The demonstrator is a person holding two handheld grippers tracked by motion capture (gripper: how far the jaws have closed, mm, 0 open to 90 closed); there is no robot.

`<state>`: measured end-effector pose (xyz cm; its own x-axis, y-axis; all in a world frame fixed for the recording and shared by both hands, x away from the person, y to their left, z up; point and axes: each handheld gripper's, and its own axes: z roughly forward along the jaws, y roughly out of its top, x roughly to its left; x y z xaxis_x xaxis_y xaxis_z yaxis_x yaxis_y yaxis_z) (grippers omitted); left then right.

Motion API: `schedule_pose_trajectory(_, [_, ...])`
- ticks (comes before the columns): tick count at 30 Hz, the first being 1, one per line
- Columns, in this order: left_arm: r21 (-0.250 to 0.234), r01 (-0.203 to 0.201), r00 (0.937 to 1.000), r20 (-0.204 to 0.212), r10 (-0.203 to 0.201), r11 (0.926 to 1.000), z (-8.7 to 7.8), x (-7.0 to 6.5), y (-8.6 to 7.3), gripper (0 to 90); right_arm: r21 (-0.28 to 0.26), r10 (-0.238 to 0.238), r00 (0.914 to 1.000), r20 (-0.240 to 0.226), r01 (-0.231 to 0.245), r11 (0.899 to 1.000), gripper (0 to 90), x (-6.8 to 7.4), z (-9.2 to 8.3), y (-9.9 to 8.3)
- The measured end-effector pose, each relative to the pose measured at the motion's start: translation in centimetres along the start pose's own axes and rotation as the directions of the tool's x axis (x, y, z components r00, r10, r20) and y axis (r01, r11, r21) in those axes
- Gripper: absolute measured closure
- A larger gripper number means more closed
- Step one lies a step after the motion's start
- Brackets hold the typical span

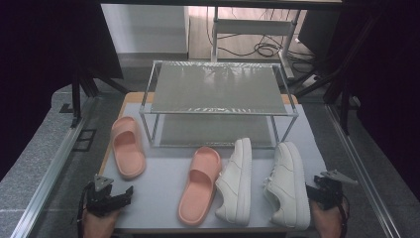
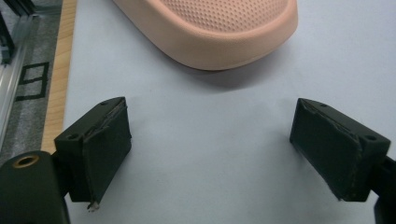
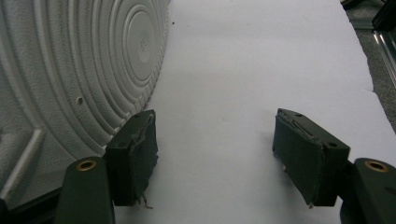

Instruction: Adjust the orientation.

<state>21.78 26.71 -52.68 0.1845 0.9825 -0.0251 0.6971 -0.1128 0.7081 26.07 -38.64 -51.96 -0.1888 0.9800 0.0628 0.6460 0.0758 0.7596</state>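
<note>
While two pink slippers (image 1: 128, 147) and two white shoes (image 1: 236, 181) lie on the tabletop (image 1: 163, 186), both tongs wait near its front edge. Left tongs (image 2: 210, 140) stand apart, empty, slipper heel (image 2: 219, 32) ahead. Right tongs (image 3: 217, 154) stand apart beside a shoe sole (image 3: 70, 70).

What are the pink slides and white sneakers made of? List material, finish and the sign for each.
Pink slides: likely moulded foam or rubber, matte; one-piece shape, dimpled footbed in the left gripper view.
White sneakers: probably smooth leather or synthetic uppers, slight sheen, laced; the sole looks like moulded rubber with ringed tread.
</note>
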Motion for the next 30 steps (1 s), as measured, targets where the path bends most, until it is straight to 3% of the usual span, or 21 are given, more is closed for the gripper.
schedule_pose_trajectory(6, [-0.028, -0.002, 0.9999, -0.013, 0.001, 0.9996, -0.14, -0.36, -0.38, 16.2, 0.0, -0.001, 1.0, 0.0, 0.001, 1.0, 31.3, -0.01, 0.0, 0.0])
schedule_pose_trajectory(30, [-0.024, 0.002, 0.9998, -0.017, -0.002, 0.9997, -0.14, -0.42, -0.35, 16.0, 0.002, 0.001, 1.0, -0.003, -0.001, 1.0, 31.2, -0.03, -0.01, 0.0])
